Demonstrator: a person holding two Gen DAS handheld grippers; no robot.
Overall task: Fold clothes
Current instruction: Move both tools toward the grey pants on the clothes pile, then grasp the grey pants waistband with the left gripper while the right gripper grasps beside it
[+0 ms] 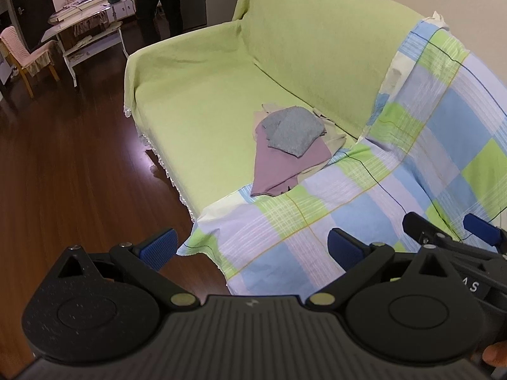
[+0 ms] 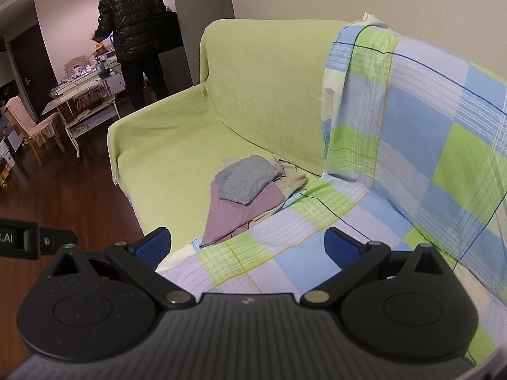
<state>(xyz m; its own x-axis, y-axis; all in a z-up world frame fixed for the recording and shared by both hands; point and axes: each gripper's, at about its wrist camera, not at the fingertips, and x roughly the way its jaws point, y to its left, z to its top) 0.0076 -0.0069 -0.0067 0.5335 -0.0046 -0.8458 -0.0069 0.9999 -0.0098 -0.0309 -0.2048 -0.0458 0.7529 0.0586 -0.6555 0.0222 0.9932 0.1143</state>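
A small pile of clothes lies on the sofa seat: a folded grey garment (image 1: 293, 129) (image 2: 245, 179) on top of a mauve one (image 1: 286, 164) (image 2: 236, 213), with a beige piece (image 1: 332, 133) (image 2: 290, 179) beneath. My left gripper (image 1: 252, 248) is open above the front of the checked sheet (image 1: 317, 221), nothing between its blue pads. My right gripper (image 2: 247, 245) is also open and empty, short of the pile. The right gripper's fingers (image 1: 481, 226) show at the right edge of the left wrist view.
A light green cover (image 1: 206, 95) (image 2: 177, 145) drapes the sofa; a blue, green and lilac checked sheet (image 2: 412, 158) covers its right part. Dark wood floor (image 1: 79, 174) lies left. A person in a black jacket (image 2: 133, 28) stands by a cluttered table (image 2: 85, 85) and chair (image 1: 22, 53).
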